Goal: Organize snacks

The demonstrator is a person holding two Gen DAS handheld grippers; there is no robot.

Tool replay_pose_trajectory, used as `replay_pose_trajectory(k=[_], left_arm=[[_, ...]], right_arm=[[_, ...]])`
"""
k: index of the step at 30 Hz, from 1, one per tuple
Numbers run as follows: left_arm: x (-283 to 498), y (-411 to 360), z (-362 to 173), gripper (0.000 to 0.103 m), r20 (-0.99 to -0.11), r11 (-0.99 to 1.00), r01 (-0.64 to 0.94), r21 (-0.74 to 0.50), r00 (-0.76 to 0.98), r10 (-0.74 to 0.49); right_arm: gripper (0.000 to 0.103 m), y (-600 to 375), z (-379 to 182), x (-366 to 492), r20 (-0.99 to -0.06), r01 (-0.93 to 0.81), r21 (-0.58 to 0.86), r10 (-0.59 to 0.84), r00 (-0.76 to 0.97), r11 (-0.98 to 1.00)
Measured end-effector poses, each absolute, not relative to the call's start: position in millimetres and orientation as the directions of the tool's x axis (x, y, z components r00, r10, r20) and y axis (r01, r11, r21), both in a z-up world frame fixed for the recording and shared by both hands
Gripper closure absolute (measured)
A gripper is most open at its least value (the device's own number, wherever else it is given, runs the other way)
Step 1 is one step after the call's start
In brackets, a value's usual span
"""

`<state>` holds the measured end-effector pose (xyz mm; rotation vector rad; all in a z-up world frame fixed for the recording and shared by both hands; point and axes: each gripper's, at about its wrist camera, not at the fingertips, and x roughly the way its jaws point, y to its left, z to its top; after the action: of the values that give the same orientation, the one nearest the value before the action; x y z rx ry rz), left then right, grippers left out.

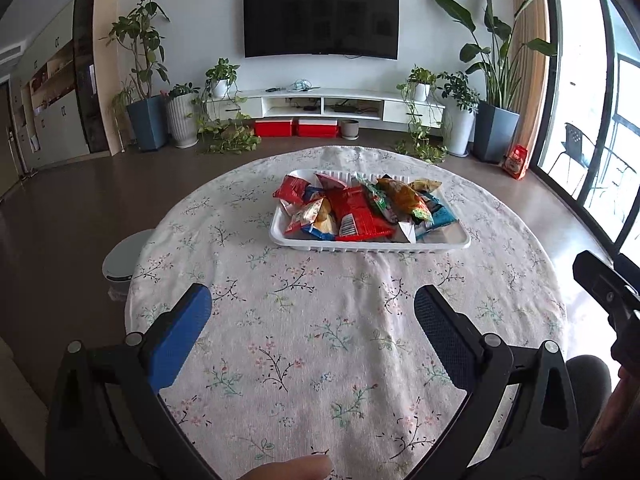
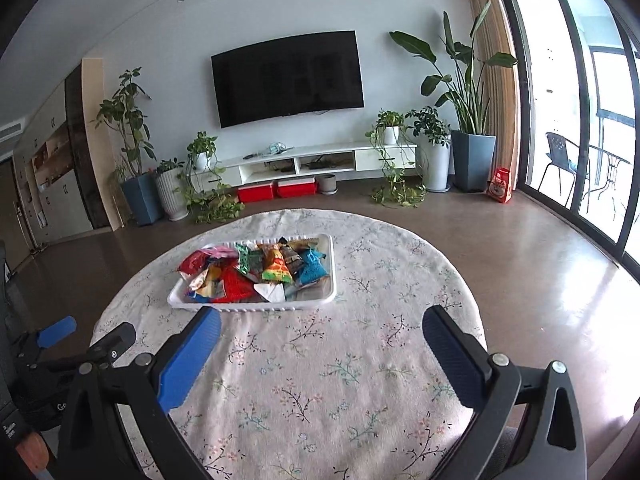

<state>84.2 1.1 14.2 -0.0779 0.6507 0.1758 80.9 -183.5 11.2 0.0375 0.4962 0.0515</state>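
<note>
- Left wrist view: the left gripper (image 1: 312,320) hovers with jaws spread wide and nothing between them; the right gripper (image 2: 320,344) is likewise released.
- Snack packets (image 1: 360,208) lie heaped in a white tray (image 1: 280,236) mid-desk, well beyond both.
- They look light, crinkly and slippery; pinching a sealed edge seems safest.
- Soft floral cloth (image 1: 304,360) covers the round desk; behind are a TV (image 1: 320,18) and plants.
</note>
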Motion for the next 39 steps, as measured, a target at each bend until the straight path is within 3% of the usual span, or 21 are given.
replay_pose_trajectory(k=[13, 39], left_arm=[[92, 6, -4, 0.0, -0.648, 0.981, -0.195, -0.017, 0.749, 0.138], [94, 7, -13, 0.0, -0.661, 0.982, -0.187, -0.022, 0.74, 0.125]], right_arm=[[0.0, -177, -2, 80, -0.547, -0.046, 0.034, 0.057, 0.835, 0.998], [0.0, -172, -10, 82, -0.586, -0.055, 0.022, 0.057, 0.808, 0.998]])
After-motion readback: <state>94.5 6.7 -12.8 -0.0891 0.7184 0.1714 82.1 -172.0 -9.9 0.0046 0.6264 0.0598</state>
